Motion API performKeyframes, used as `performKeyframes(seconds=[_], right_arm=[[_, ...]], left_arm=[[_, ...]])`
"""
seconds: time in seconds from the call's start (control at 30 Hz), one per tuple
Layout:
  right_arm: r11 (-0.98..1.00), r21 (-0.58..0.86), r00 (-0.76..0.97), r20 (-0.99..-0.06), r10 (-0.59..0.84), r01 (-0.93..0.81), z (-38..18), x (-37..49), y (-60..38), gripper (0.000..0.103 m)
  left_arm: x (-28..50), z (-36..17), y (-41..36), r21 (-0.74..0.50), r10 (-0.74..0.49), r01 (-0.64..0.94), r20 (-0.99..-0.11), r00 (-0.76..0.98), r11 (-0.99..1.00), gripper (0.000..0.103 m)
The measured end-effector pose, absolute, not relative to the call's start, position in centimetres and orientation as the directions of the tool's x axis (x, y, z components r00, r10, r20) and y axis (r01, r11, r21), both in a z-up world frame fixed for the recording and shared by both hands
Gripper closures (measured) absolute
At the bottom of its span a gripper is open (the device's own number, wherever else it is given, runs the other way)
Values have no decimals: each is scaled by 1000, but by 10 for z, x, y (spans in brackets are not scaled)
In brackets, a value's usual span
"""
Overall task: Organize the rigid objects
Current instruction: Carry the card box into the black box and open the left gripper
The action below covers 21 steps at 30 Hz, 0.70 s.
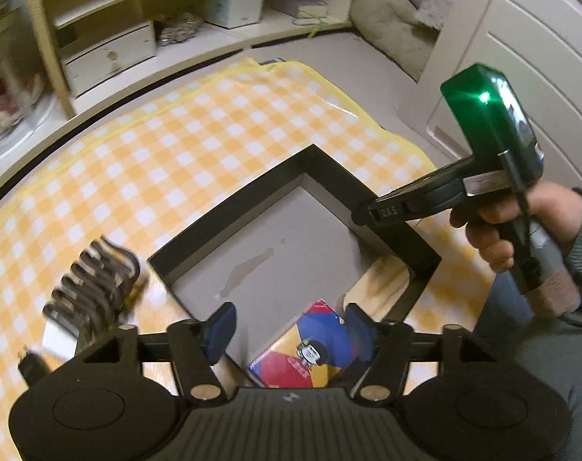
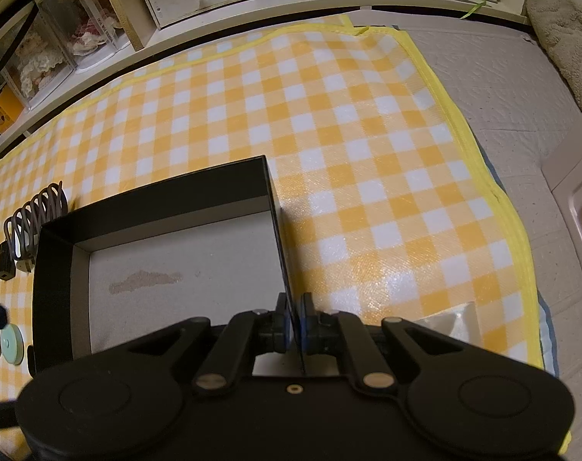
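Black cardboard box, grey inside, holds a glossy card; right tool pinches its wall, left tool wide, empty

Two close, steeply downward wrist views, sharing the box.

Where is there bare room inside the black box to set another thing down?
Most of the black box's grey floor is bare, from the far walls down past the pale stain. The near corner holds a colourful flat pack, under the open left gripper. The right gripper pinches the right-hand wall.
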State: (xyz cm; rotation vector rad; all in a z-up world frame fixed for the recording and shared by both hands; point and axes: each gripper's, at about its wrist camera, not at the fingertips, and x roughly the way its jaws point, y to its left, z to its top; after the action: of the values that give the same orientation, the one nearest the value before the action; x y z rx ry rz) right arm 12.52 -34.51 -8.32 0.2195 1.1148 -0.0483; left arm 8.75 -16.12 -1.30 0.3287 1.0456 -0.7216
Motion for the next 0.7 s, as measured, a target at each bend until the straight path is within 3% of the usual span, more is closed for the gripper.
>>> performKeyframes(seconds=[0.1,0.27,0.7], right_arm=[[977,151,441,-895,71,150,-83,124,-346,97],[978,149,441,-895,69,149,-83,125,-345,97],[980,139,436,-898,63,144,-86,124,-341,97]], left_arm=[[78,-8,-152,-86,-378,647,-866,327,758,17],[65,-7,-139,-73,-355,597,-859,369,799,1],[54,-16,-116,-90,-336,482,-826,453,872,0]])
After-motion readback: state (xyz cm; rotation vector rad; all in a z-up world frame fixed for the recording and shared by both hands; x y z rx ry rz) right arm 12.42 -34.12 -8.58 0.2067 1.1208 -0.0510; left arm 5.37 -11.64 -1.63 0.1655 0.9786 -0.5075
